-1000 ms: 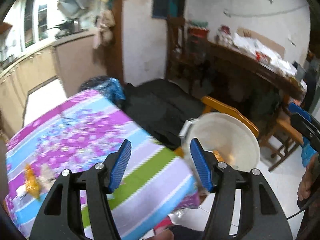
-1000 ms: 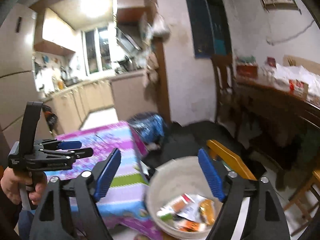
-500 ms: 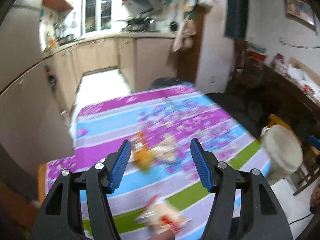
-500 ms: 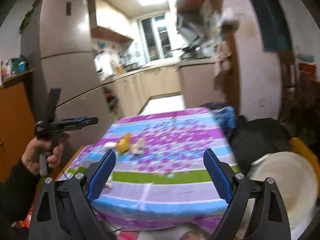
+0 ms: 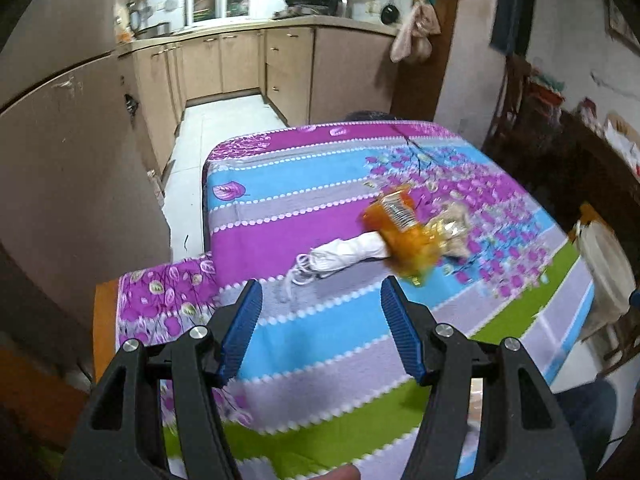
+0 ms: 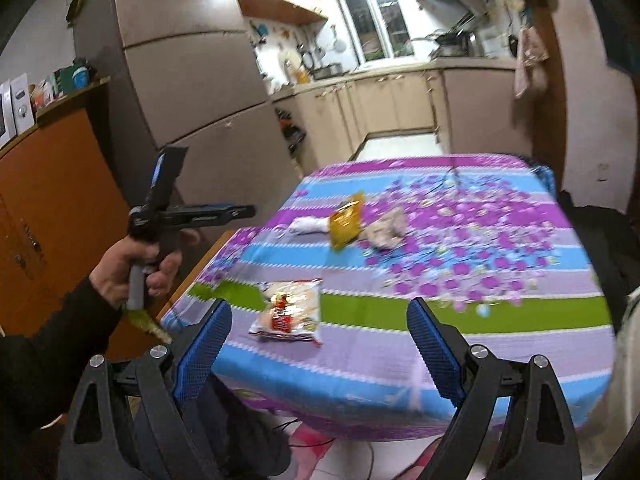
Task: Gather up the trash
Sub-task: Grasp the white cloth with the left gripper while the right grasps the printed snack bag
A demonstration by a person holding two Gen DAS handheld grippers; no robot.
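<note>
Four pieces of trash lie on the surface (image 6: pixel 500 352), which is covered by a striped, flowered cloth, so the collecting is not finished. Nearest the person is a flat snack packet (image 6: pixel 290 312) with red print, lying on the green and lilac stripes. Further in, clustered together, are an orange wrapper (image 5: pixel 404 236), a crumpled white tissue (image 5: pixel 344 256) that touches its left side, and a crumpled beige wrapper (image 6: pixel 386 224) just beside it on the right.

At the right edge of the left wrist view stands a pale bucket (image 5: pixel 604 264), off the side of the surface. Its inside is not visible, so what it already holds cannot be told from here.

The left claw (image 5: pixel 320 328) hovers above the near stripes with its jaws about half apart and nothing between them. It points toward the tissue and the orange wrapper. The right claw (image 6: pixel 320 344) has its jaws spread wide and is also empty, with the snack packet showing in the gap but clearly lying on the cloth beyond. In the right wrist view the person's left hand (image 6: pixel 136 264) grips the handle of the other tool.

By my judgement, all four pieces are left to pick up and carry to the bucket.
</note>
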